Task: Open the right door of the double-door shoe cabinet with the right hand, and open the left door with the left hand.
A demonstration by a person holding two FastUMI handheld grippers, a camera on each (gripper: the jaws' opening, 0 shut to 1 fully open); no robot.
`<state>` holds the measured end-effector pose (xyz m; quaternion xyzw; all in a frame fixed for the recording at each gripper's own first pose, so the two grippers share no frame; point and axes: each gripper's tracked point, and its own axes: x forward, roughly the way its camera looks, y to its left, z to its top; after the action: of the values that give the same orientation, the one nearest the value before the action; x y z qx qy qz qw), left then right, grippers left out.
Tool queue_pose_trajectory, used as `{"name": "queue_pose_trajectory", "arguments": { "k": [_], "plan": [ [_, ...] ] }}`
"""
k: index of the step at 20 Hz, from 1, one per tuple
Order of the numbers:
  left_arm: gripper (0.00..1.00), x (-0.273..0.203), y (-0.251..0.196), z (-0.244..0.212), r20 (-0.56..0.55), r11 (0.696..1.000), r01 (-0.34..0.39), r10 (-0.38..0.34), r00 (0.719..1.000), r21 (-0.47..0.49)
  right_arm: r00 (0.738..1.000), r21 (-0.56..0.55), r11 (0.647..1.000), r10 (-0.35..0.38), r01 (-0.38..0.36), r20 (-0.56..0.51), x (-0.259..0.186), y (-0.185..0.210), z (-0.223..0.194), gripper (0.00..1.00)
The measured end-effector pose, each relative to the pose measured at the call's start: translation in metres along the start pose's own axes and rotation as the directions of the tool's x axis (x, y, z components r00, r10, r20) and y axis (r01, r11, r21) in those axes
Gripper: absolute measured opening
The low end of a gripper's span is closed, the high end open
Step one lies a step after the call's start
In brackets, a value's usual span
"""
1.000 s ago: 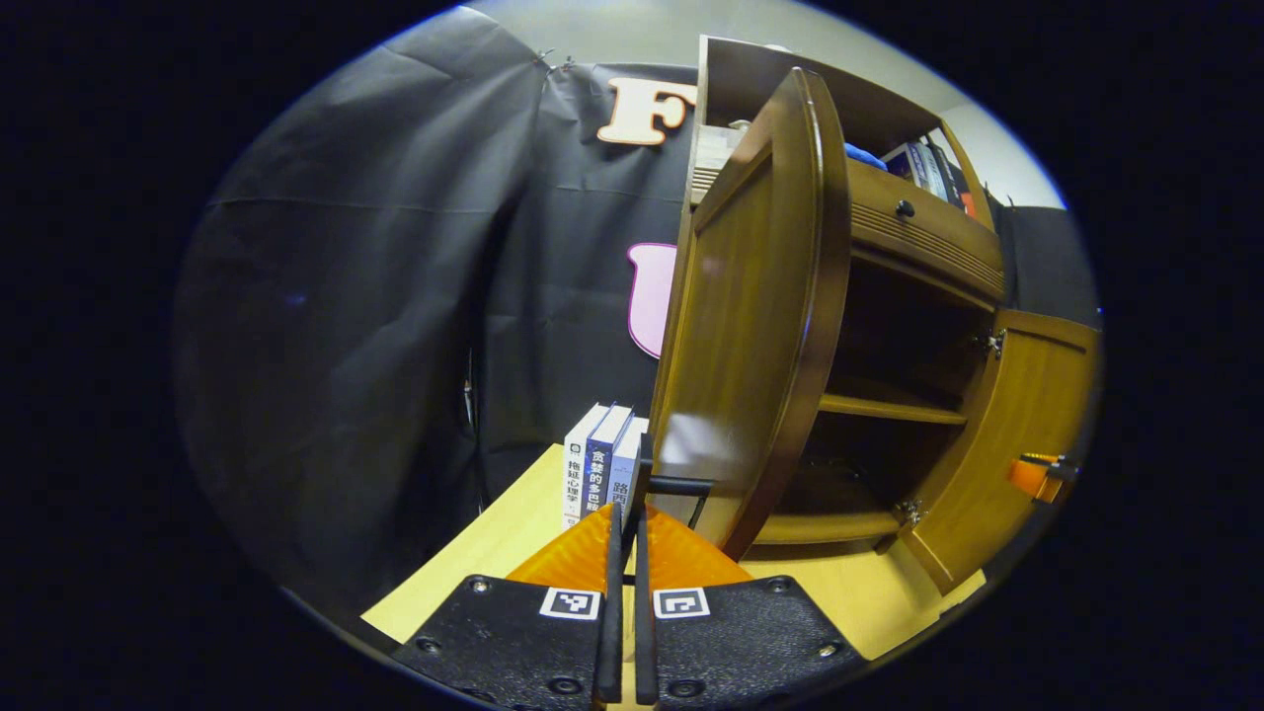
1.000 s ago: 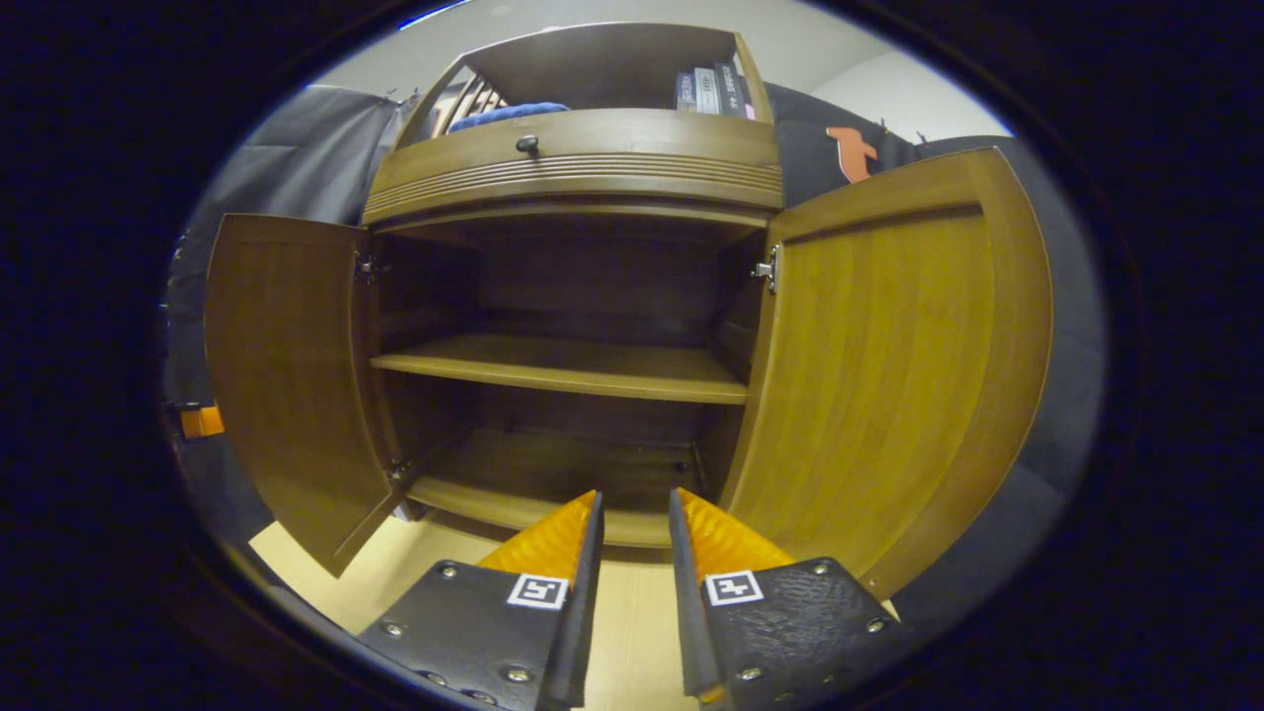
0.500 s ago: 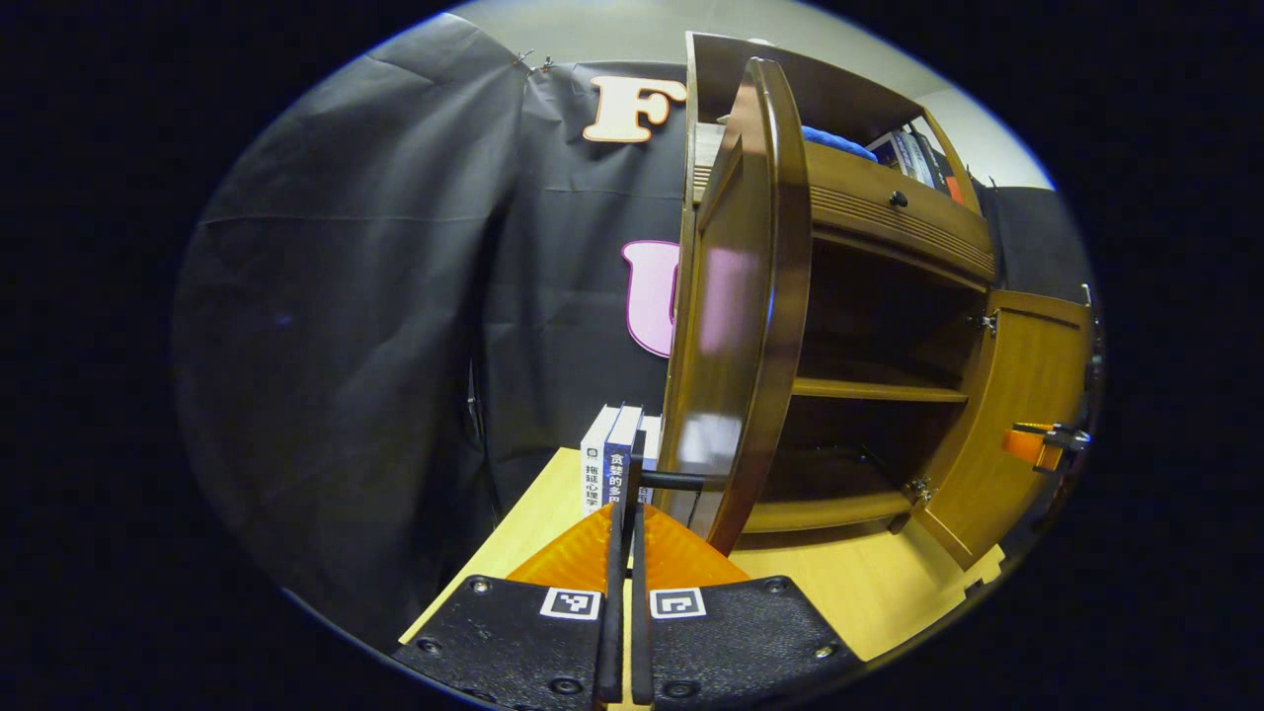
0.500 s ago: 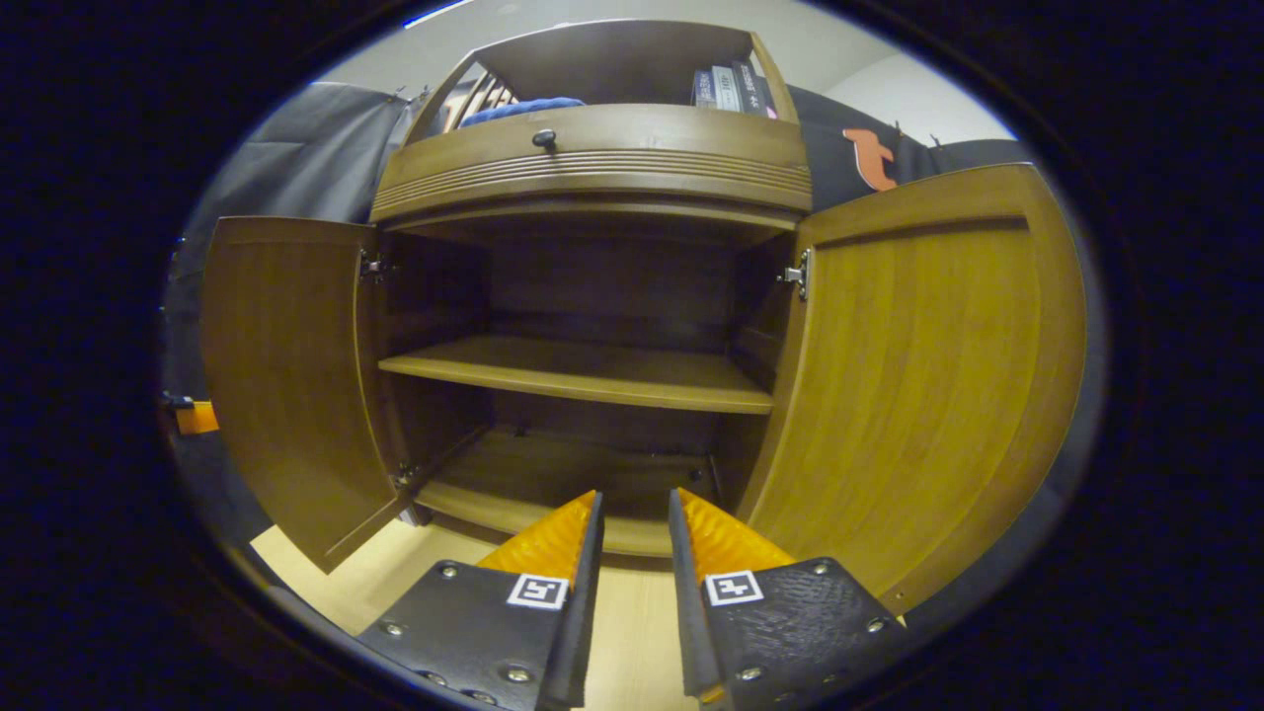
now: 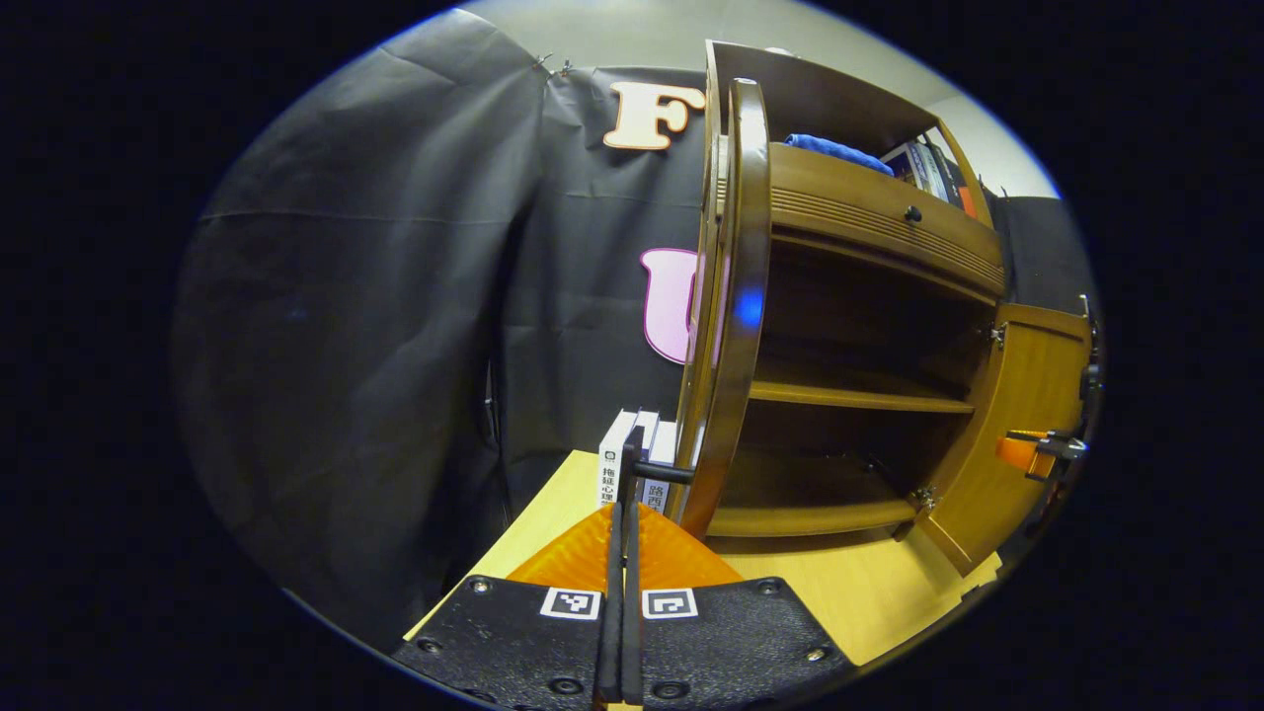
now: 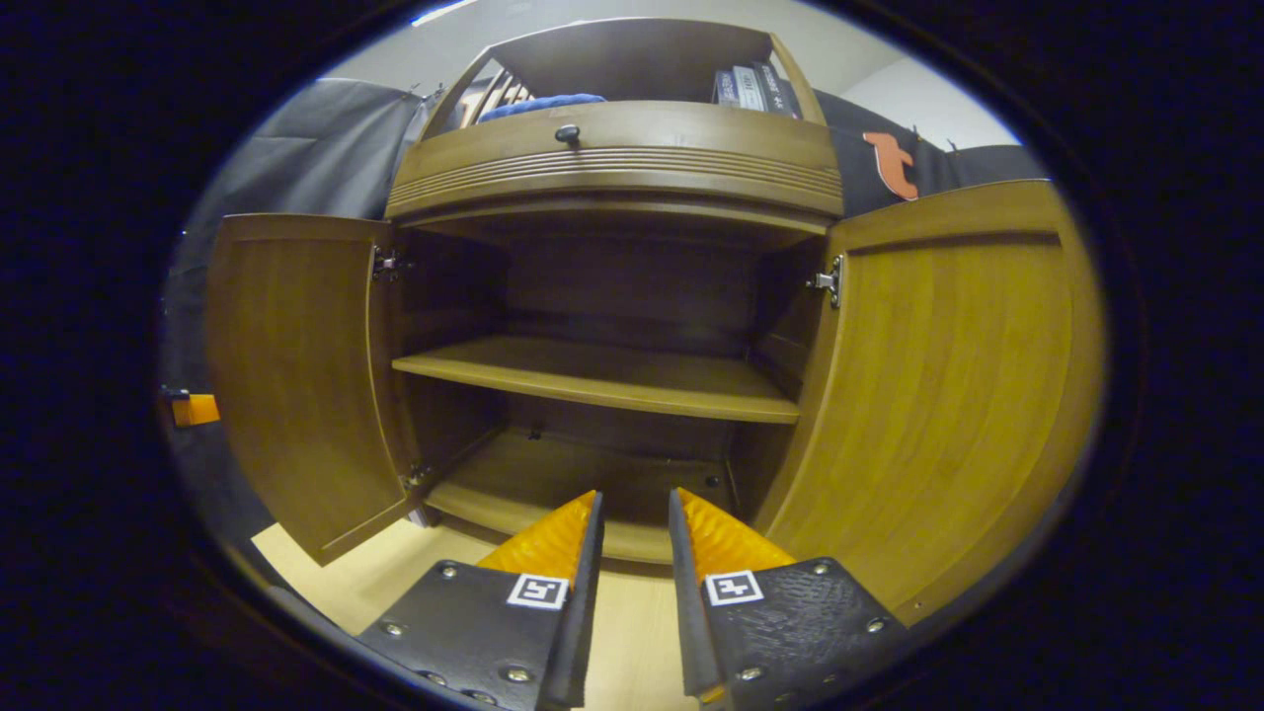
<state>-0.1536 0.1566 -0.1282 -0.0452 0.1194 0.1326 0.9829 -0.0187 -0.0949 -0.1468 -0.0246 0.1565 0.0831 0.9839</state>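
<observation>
Left gripper view
- left tool (image 5: 629, 484): fingers clamped on the dark bar handle (image 5: 664, 473)
- left door (image 5: 733, 296): swung out, seen edge-on, beside upright books (image 5: 622, 464) on the worktop (image 5: 859, 602)

Right gripper view
- right tool (image 6: 632, 513): fingers parted, grasping nothing
- shoe cabinet (image 6: 612, 158): both doors wide; right door (image 6: 948, 385) beside the tool

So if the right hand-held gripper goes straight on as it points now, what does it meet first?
Probably the front edge of the cabinet's bottom shelf: the right hand-held gripper, open and empty, aims into the open cabinet between both doors. Depth is unclear.
</observation>
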Motion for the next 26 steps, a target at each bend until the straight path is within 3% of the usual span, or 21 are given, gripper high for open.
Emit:
{"name": "queue_pose_trajectory", "arguments": {
  "k": [7,10,14,16,21,26],
  "plan": [
    [0.01,-0.013,0.0,0.009,0.022,0.999,-0.049,0.049,0.999,-0.003,1.0,-0.006,1.0,0.016,-0.016,0.007,-0.002,0.004,0.002,0.36],
    [0.01,-0.028,0.002,0.033,0.097,0.99,-0.135,0.132,0.986,0.026,1.0,-0.014,1.0,0.014,-0.014,0.009,-0.004,0.003,0.004,0.34],
    [0.0,-0.049,-0.023,0.066,0.173,0.981,-0.166,0.146,0.974,0.106,1.0,-0.007,1.0,0.011,-0.011,0.008,-0.008,0.001,0.005,0.36],
    [0.01,-0.053,-0.041,0.087,0.216,0.979,-0.147,0.115,0.97,0.141,1.0,-0.011,1.0,0.01,-0.01,0.007,-0.01,0.001,0.006,0.36],
    [0.01,-0.049,-0.099,0.104,0.239,0.988,-0.009,-0.028,0.971,0.152,1.0,-0.016,1.0,-0.003,0.003,0.021,-0.019,0.0,0.016,0.36],
    [0.0,-0.026,-0.178,0.109,0.244,0.964,0.17,-0.219,0.945,0.207,0.995,-0.03,0.999,-0.037,0.04,0.096,-0.039,-0.004,0.049,0.36]
  ]
}}
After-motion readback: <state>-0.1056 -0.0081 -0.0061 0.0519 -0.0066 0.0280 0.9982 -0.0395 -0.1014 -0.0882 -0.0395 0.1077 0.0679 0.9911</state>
